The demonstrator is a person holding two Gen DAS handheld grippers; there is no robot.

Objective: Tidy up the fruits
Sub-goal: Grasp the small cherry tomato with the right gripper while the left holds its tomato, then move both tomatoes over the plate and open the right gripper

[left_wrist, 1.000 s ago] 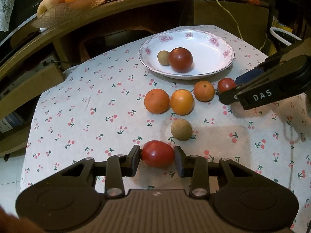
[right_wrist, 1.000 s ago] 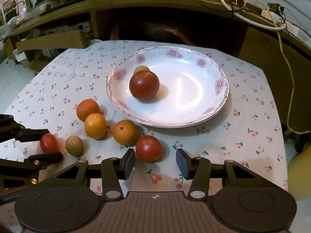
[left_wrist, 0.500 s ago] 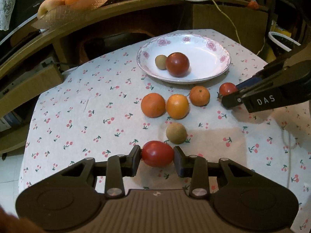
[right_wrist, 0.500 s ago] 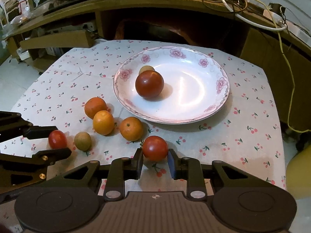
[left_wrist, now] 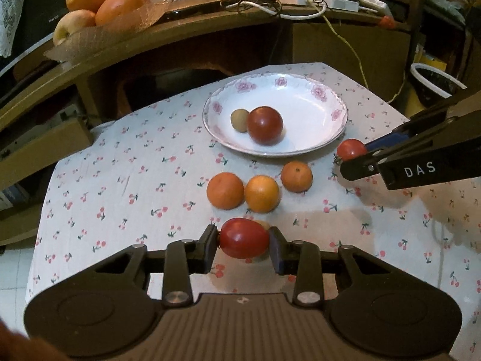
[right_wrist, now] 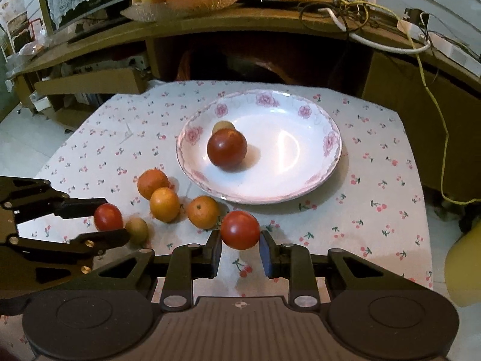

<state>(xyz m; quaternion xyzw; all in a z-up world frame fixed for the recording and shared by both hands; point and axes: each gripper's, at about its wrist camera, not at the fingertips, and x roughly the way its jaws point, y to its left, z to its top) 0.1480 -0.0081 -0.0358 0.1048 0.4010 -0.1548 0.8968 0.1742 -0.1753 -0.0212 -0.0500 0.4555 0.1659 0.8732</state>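
Left gripper fingers clamped on tomato; right gripper fingers clamped on second tomato.

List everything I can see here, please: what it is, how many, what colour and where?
Plate: one, white with pink flowers, middle of the table.
Tomatoes: three, red; a big one on the plate, one in the left hand-held gripper, one in the right.
Small brown fruits: two; one on the plate beside the big tomato, one on the cloth.
Oranges: three, orange, on the cloth in front of the plate.
Tablecloth: one, white with red cherries.
Fruit basket: one, on the wooden shelf behind.
Cables: several, on the shelf.
Left hand-held gripper: black, closed on its tomato.
Right hand-held gripper: black, closed on its tomato.
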